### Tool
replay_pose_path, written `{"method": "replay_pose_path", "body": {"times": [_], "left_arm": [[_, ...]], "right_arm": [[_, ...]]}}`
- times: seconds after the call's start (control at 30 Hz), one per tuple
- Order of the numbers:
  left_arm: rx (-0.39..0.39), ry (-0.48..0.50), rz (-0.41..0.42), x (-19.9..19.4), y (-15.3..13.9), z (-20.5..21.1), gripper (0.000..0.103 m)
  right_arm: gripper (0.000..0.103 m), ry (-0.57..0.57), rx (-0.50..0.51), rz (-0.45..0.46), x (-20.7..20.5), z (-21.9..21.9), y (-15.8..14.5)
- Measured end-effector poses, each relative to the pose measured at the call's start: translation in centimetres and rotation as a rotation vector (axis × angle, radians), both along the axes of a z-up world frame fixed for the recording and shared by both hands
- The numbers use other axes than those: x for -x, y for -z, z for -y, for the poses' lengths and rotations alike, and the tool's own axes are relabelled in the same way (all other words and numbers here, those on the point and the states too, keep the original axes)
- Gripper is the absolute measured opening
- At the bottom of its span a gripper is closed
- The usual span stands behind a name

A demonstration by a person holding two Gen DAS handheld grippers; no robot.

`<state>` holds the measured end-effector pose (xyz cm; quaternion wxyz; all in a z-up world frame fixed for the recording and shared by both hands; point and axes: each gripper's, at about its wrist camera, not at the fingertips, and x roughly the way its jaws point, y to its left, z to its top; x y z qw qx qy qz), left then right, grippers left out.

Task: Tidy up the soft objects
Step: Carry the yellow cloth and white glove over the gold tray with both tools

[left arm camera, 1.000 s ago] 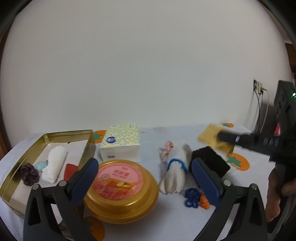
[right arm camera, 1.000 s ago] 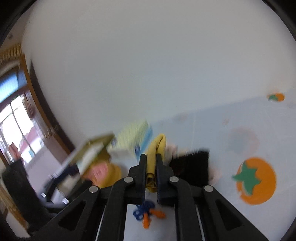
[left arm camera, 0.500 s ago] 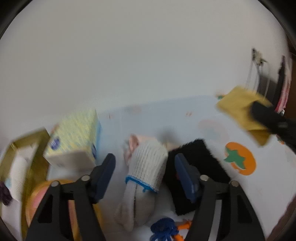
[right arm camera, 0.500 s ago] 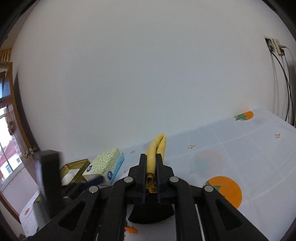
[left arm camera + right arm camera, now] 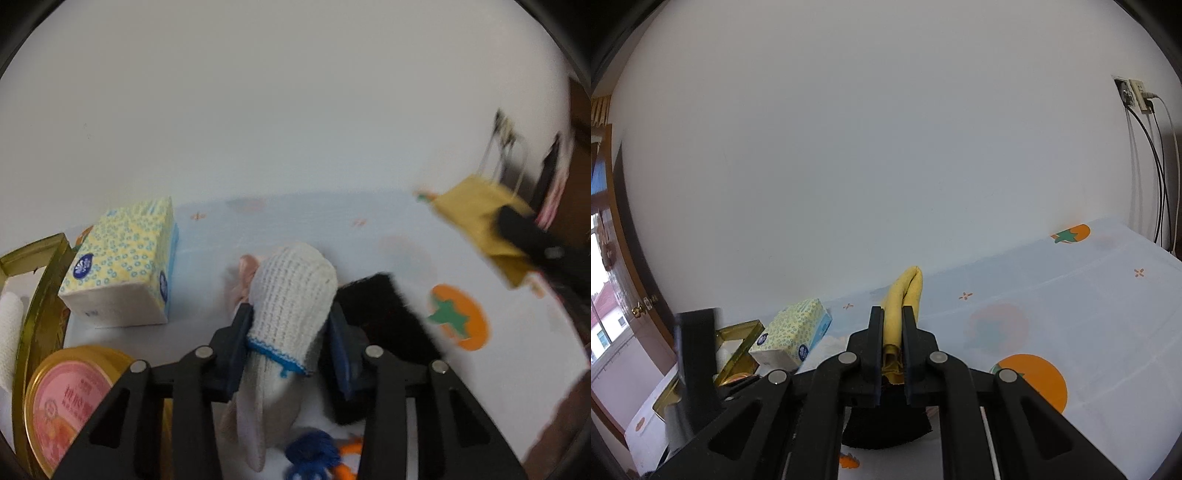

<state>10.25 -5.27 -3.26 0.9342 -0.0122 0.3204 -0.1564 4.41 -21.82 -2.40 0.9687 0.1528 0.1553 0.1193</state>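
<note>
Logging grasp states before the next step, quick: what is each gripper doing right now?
Left gripper: fingers on either side of the white knit glove; whether it is clamped cannot be told.
Right gripper: shut on the yellow cloth, held above the table.
</note>
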Motion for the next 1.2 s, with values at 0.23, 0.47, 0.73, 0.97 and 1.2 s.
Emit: {"method": "replay_pose_path", "body": {"times": [0.23, 0.47, 0.73, 0.97, 1.2], "left_arm": [[0.195, 0.044, 0.165, 3.8, -2.5, -3.1, 0.039], [0.13, 0.012, 0.257, 5.2, -3.2, -3.1, 0.039], [0.084, 0.009, 0.267, 4.9, -2.8, -3.2, 0.039], [0.045, 0.0, 0.283, 5.7, -2.6, -3.8, 0.039], [0.04, 0.003, 0.282, 6.3, -2.5, -4.7, 0.039]], "right_arm": [[0.01, 0.011, -0.042, 0.037, 0.7, 0.6, -0.2], [0.01, 0.018, -0.038, 0.035, 0.8, 0.3, 0.0], [0.01, 0.172, 0.107, 0.063, 2.0, -2.0, 0.3], [0.01, 0.196, 0.112, 0.075, 3.6, -3.8, 0.4], [0.01, 0.209, 0.201, 0.092, 4.3, -5.7, 1.0]]}}
